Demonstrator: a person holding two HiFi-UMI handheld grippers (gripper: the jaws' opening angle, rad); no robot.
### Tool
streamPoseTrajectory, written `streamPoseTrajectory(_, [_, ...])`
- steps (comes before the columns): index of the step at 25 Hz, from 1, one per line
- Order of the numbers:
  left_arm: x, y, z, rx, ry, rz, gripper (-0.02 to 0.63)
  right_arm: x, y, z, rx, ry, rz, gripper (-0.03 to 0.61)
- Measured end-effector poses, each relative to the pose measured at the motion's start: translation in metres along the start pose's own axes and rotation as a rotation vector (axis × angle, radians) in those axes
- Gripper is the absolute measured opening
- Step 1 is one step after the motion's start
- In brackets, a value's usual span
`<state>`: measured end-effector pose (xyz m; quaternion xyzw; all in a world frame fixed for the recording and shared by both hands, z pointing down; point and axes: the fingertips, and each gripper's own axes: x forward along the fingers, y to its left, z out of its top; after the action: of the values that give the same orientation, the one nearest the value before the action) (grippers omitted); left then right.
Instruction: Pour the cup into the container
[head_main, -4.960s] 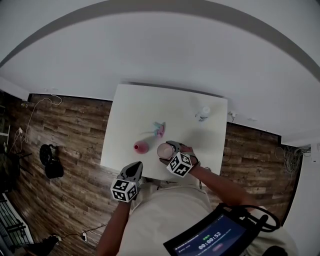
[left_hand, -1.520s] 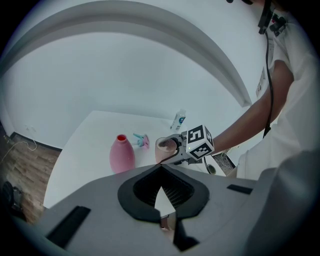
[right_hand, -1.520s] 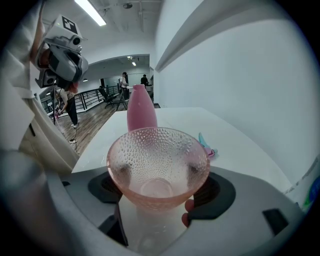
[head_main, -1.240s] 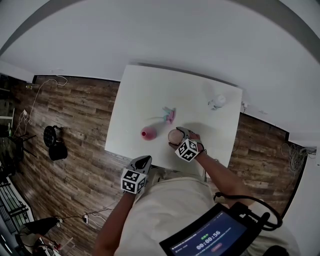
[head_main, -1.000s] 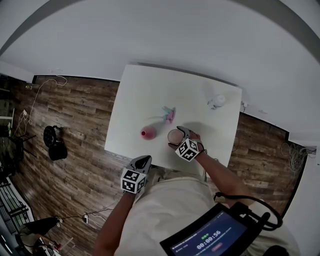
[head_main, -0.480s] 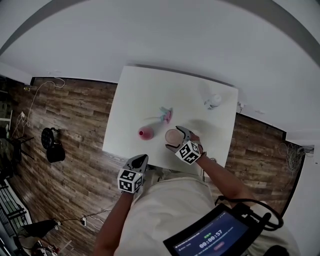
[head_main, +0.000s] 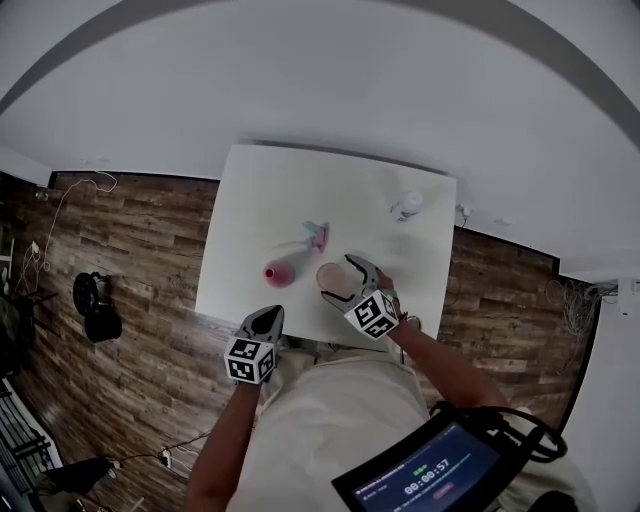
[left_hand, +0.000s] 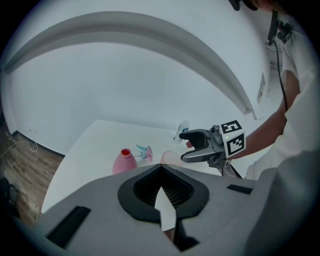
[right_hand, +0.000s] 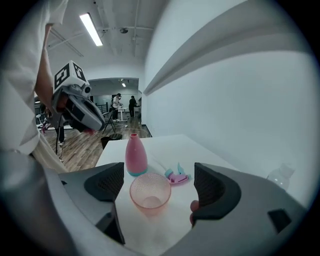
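Cup (right_hand: 150, 192), pink, upright on white table (head_main: 260, 200). Right gripper (left_hand: 187, 146) jaws spread, clear of it. Pink bottle (head_main: 279, 272) to its left. Left gripper (head_main: 270, 315) jaws pressed together, empty.

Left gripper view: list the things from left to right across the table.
Pink bottle, spray nozzle, cup, right hand-held gripper. The clear bottle overlaps the gripper, so it is left out.

White table (head_main: 262, 196) with pink bottle (head_main: 279, 272), sprayer head (head_main: 317, 237), pinkish cup (head_main: 333, 280), clear bottle (head_main: 407, 207).
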<state>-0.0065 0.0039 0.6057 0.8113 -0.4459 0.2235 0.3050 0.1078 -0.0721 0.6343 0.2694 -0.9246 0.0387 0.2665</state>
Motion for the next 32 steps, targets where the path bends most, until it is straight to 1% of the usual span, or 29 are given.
streamPoseTrajectory(4, [-0.003, 0.001, 0.018, 0.001, -0.042, 0.000, 0.009, -0.014, -0.003, 0.027, 0.008, -0.044, -0.035, 0.442])
streamPoseTrajectory(9, [-0.011, 0.002, 0.042, -0.007, -0.106, 0.010, 0.009, -0.030, -0.005, 0.059, 0.012, -0.101, -0.062, 0.380])
streamPoseTrajectory(15, [-0.026, 0.007, 0.070, -0.024, -0.185, 0.024, 0.009, -0.046, -0.010, 0.094, 0.003, -0.150, -0.111, 0.327])
streamPoseTrajectory(17, [-0.031, 0.008, 0.076, -0.027, -0.206, 0.026, 0.009, -0.056, -0.014, 0.107, 0.002, -0.190, -0.153, 0.302])
streamPoseTrajectory(19, [-0.033, 0.009, 0.079, -0.023, -0.218, 0.027, 0.009, -0.069, -0.021, 0.121, 0.005, -0.238, -0.212, 0.273])
streamPoseTrajectory(21, [-0.034, 0.012, 0.082, -0.015, -0.221, 0.024, 0.009, -0.078, -0.026, 0.129, 0.015, -0.259, -0.266, 0.268])
streamPoseTrajectory(24, [-0.037, 0.019, 0.089, -0.003, -0.227, 0.013, 0.009, -0.086, -0.029, 0.134, 0.025, -0.245, -0.329, 0.264])
streamPoseTrajectory(27, [-0.044, 0.024, 0.095, 0.010, -0.245, -0.004, 0.009, -0.093, -0.027, 0.130, 0.035, -0.219, -0.391, 0.262])
streamPoseTrajectory(32, [-0.053, 0.034, 0.108, 0.050, -0.266, -0.043, 0.009, -0.101, -0.022, 0.128, 0.008, -0.155, -0.524, 0.262])
